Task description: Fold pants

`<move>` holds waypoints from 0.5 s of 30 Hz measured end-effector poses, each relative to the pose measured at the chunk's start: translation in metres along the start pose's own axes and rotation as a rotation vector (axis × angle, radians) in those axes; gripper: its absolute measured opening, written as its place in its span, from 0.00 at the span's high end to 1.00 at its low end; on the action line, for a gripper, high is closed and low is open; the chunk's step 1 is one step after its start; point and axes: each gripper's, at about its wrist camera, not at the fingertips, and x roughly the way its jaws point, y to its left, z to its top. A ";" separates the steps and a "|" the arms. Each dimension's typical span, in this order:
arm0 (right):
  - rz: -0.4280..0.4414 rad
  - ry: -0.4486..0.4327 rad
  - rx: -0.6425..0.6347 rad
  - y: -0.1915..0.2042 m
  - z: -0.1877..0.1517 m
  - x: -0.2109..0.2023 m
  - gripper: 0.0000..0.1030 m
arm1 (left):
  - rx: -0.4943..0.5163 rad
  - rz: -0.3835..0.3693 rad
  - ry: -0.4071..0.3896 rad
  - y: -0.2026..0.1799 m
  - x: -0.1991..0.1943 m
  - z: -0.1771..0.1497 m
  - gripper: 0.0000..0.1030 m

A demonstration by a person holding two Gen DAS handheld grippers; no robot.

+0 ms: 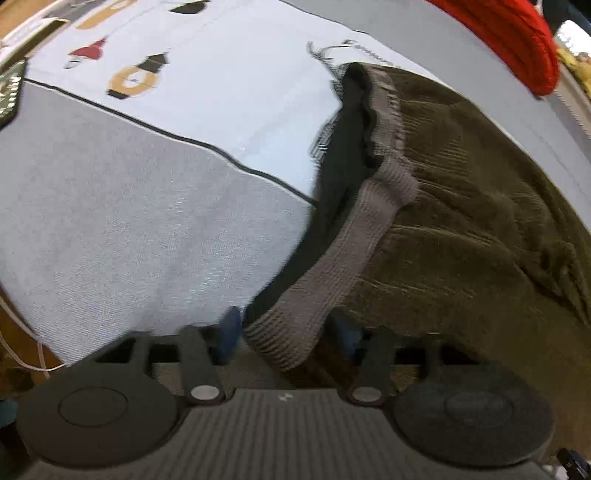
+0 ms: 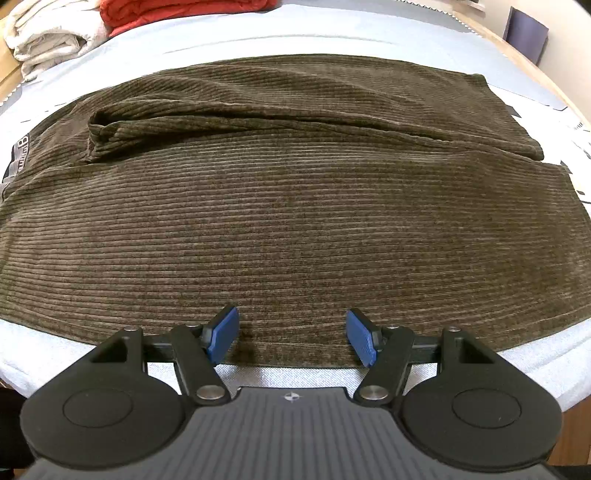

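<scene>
Left wrist view: motion-blurred. Left gripper (image 1: pixel 286 338) low at frame bottom, blue pads (image 1: pixel 229 332) set apart with the ribbed waistband (image 1: pixel 325 266) of the pants (image 1: pixel 461 221) lying between them; pad contact with the band not resolvable through the blur, so pinching or merely straddling cannot be told. Waistband lifted and curled, dark inner lining exposed on its left side. Brown corduroy of the pants spreading to the right over a pale sheet (image 1: pixel 147 229) with a dark piping line and printed lantern shapes (image 1: pixel 135 79) further up. Red cloth (image 1: pixel 517 40) at top right, beyond the pants. White cable (image 1: pixel 22 354) at lower left, off the sheet edge. Right wrist view: sharp. Right gripper (image 2: pixel 291 338) spread wide, blue pads (image 2: pixel 223 334) hovering over the near edge of the pants (image 2: pixel 295 221), nothing held between them. Pants flat across the sheet (image 2: pixel 295 376), ribs running side to side, one leg folded over the other with a raised crease across the upper half; leg ends at right, waistband with lettered elastic (image 2: pixel 20 151) at far left. Red cloth (image 2: pixel 177 11) and a pile of cream cloth (image 2: pixel 51 37) at top left, clear of the pants. Dark purple board (image 2: pixel 524 33) upright at top right.
</scene>
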 end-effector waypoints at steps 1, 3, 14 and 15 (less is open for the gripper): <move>0.000 0.000 -0.004 0.000 0.000 0.000 0.35 | 0.016 0.008 -0.008 -0.003 -0.001 -0.002 0.58; -0.001 0.000 -0.011 0.001 -0.001 0.000 0.35 | 0.038 0.008 -0.028 -0.005 -0.005 -0.003 0.69; -0.018 0.011 -0.005 -0.004 -0.003 0.002 0.35 | 0.069 0.065 -0.050 -0.013 -0.010 -0.004 0.71; -0.019 0.011 -0.002 -0.005 -0.003 0.002 0.35 | 0.076 0.076 -0.067 -0.017 -0.013 -0.005 0.66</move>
